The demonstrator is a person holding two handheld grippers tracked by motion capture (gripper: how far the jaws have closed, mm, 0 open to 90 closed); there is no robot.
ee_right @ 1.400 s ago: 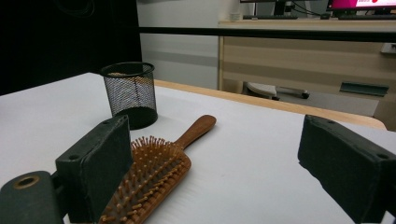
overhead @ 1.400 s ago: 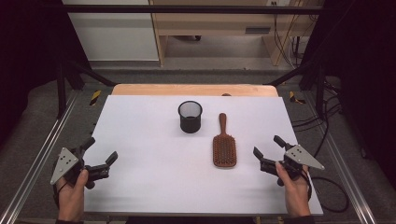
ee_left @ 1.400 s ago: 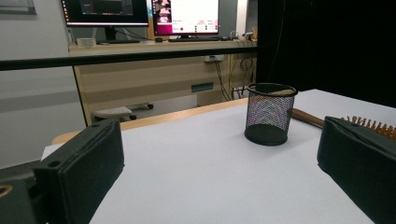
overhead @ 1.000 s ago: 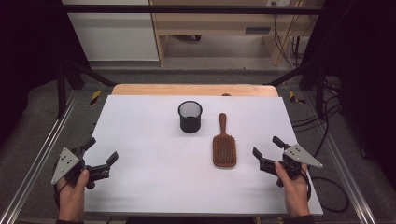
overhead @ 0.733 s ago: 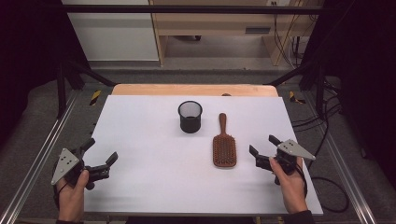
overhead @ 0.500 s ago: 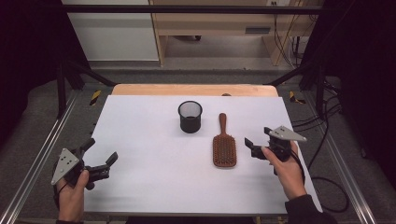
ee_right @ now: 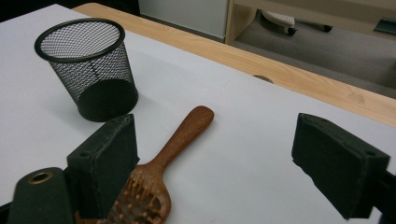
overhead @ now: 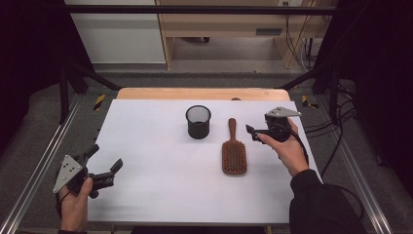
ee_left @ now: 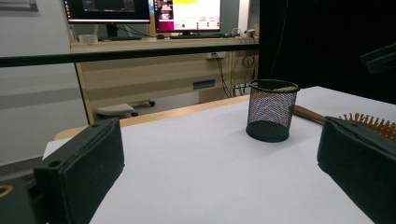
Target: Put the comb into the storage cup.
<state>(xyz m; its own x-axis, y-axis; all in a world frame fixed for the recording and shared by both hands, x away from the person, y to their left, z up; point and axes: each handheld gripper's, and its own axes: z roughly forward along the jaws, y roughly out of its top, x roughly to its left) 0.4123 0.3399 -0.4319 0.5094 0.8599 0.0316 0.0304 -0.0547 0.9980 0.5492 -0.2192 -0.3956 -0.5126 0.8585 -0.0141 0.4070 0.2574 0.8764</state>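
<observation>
Landmark: wooden hairbrush (overhead: 234, 152), lying bristles-up on the white tabletop (overhead: 146, 146), handle pointing toward the far edge.

Right claw (overhead: 253, 132): held just right of the hairbrush handle, above the tabletop, jaws spread wide and empty. In the right gripper view (ee_right: 215, 158) the handle (ee_right: 184, 130) runs up between the two jaws; the brush head (ee_right: 140, 200) is partly covered by the near jaw and cut off by the frame's bottom edge. Whether the jaws stand level with the handle or above it cannot be told.

Black mesh cup (overhead: 198, 122): upright, just left of the hairbrush handle, a narrow strip of bare tabletop between them.

Left claw (overhead: 104, 168): well left of the hairbrush, near the tabletop's front-left corner, jaws wide apart, holding nothing. In the left gripper view (ee_left: 219, 177) the cup (ee_left: 272, 110) stands in front of the hairbrush, hiding part of the handle; the right-hand jaw covers most of the bristles (ee_left: 369, 123).

Open room: broad bare tabletop left of the hairbrush as far as the left claw, and in front of the brush head to the near edge. Right of the hairbrush, a narrower strip to the tabletop's right edge, taken up by the person's right hand (overhead: 287, 148) and dark sleeve (overhead: 321, 204).

Far edge: a wooden board (overhead: 195, 93) shows beyond the white surface.
</observation>
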